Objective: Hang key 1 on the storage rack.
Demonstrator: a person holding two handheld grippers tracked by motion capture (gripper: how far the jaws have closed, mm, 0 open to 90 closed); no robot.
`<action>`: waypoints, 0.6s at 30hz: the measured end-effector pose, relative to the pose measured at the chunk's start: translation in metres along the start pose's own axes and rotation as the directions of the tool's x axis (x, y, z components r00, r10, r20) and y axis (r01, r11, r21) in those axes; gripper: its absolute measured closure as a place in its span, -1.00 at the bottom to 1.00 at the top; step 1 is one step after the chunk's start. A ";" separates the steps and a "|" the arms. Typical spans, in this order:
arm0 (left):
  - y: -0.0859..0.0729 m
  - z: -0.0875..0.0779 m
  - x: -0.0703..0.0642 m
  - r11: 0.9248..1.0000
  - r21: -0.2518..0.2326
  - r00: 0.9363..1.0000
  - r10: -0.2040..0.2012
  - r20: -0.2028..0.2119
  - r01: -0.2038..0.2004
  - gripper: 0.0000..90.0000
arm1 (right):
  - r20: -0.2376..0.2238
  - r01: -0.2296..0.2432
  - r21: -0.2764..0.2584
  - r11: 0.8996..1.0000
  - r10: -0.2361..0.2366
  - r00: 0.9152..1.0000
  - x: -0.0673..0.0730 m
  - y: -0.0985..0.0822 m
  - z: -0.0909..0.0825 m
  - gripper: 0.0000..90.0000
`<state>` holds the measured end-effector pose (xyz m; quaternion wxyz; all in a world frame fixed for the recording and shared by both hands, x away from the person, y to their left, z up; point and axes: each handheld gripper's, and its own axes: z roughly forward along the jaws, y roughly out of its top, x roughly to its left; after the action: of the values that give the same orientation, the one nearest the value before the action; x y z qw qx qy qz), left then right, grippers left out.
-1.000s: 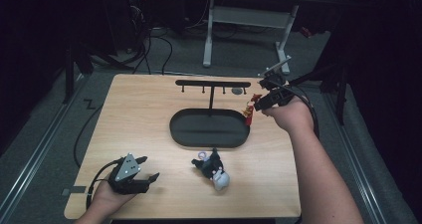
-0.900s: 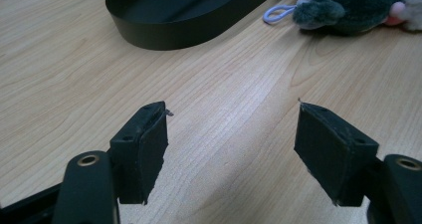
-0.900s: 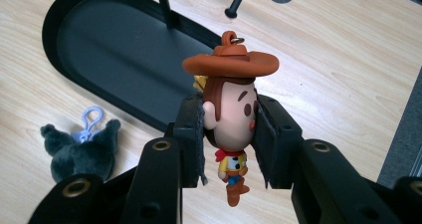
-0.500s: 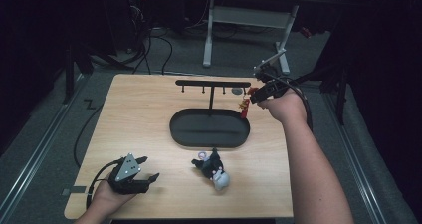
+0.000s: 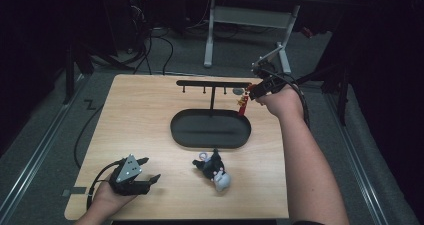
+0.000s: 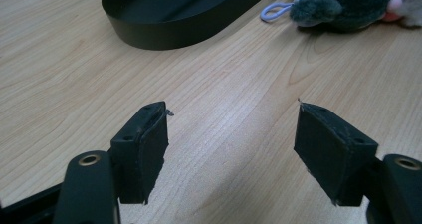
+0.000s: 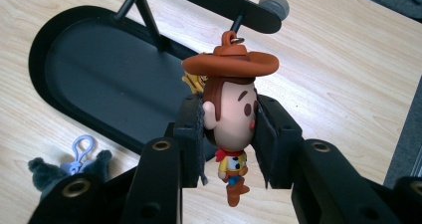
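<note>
Your black pads [image 7: 191, 134] cover both sides of the brown-hatted cowboy figure's head [image 7: 233, 115]. The dark grey plush toy [image 6: 348, 5] runs off the left gripper view's top edge, its pale lilac clip [image 6: 275, 11] partly tucked behind it.

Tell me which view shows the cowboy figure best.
The right gripper view: the cowboy figure hangs close-up, its head between the right gripper's fingers, under the rack. The high view shows it as a small red speck.

Plush toy [image 5: 214, 169] near oval tray [image 5: 210, 141]
</note>
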<state>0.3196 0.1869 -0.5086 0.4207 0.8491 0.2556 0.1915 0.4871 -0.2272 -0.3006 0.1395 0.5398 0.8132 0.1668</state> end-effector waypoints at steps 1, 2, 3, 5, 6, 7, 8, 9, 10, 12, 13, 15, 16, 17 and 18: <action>0.000 0.000 0.000 1.000 0.000 1.000 0.000 -0.001 0.000 -0.34 | 0.003 -0.002 0.002 1.000 0.002 1.000 -0.001 0.000 0.002 0.49; 0.000 0.000 0.000 1.000 0.000 1.000 0.000 -0.001 0.000 -0.34 | 0.004 -0.009 0.004 1.000 0.009 1.000 -0.002 0.000 0.003 0.49; 0.000 0.000 0.000 1.000 0.003 1.000 0.001 0.000 -0.001 -0.34 | 0.008 -0.013 0.005 1.000 0.013 1.000 -0.004 -0.001 0.007 0.49; 0.000 0.000 0.001 1.000 0.006 1.000 0.003 0.003 -0.003 -0.34 | 0.010 -0.026 0.012 1.000 0.026 1.000 -0.006 -0.003 0.010 0.49; 0.000 0.000 0.001 1.000 0.006 1.000 0.003 0.003 -0.003 -0.34 | 0.010 -0.026 0.012 1.000 0.026 1.000 -0.006 -0.003 0.010 0.49; 0.000 0.000 0.001 1.000 0.007 1.000 0.004 0.003 -0.004 -0.34 | 0.012 -0.029 0.018 0.999 0.028 1.000 -0.008 -0.005 0.013 0.49; 0.000 0.000 0.000 1.000 0.007 1.000 0.005 0.003 -0.005 -0.34 | 0.015 -0.033 0.027 0.999 0.033 0.999 -0.009 -0.006 0.015 0.49; 0.000 0.000 0.000 1.000 0.010 1.000 0.011 0.001 -0.011 -0.34 | 0.011 -0.038 0.039 0.998 0.038 0.999 -0.011 -0.010 0.021 0.49; 0.000 0.000 0.000 1.000 0.010 1.000 0.011 0.001 -0.011 -0.34 | 0.011 -0.038 0.039 0.998 0.038 0.999 -0.011 -0.010 0.021 0.49; 0.000 0.001 -0.001 1.000 0.009 1.000 0.012 0.002 -0.012 -0.34 | 0.006 -0.041 0.054 0.998 0.041 0.999 -0.012 -0.015 0.030 0.49; 0.000 0.001 -0.001 1.000 0.011 1.000 0.013 0.003 -0.013 -0.34 | 0.001 -0.045 0.061 0.997 0.045 0.999 -0.012 -0.019 0.038 0.48; 0.000 0.001 -0.001 1.000 0.012 1.000 0.014 0.004 -0.014 -0.34 | -0.005 -0.049 0.069 0.996 0.049 0.999 -0.012 -0.023 0.047 0.48; 0.000 0.001 -0.001 1.000 0.012 1.000 0.014 0.004 -0.014 -0.33 | -0.010 -0.051 0.076 0.996 0.052 0.999 -0.012 -0.025 0.051 0.48; 0.000 0.001 -0.001 1.000 0.013 1.000 0.013 0.005 -0.013 -0.33 | -0.013 -0.051 0.077 0.996 0.052 0.999 -0.012 -0.026 0.055 0.48; 0.000 0.001 -0.001 1.000 0.013 1.000 0.013 0.005 -0.013 -0.33 | -0.012 -0.053 0.082 0.995 0.054 0.998 -0.012 -0.027 0.058 0.48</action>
<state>0.3191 0.1853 -0.5091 0.4146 0.8539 0.2503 0.1906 0.4926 -0.2413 -0.3642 0.1069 0.5655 0.8056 0.1409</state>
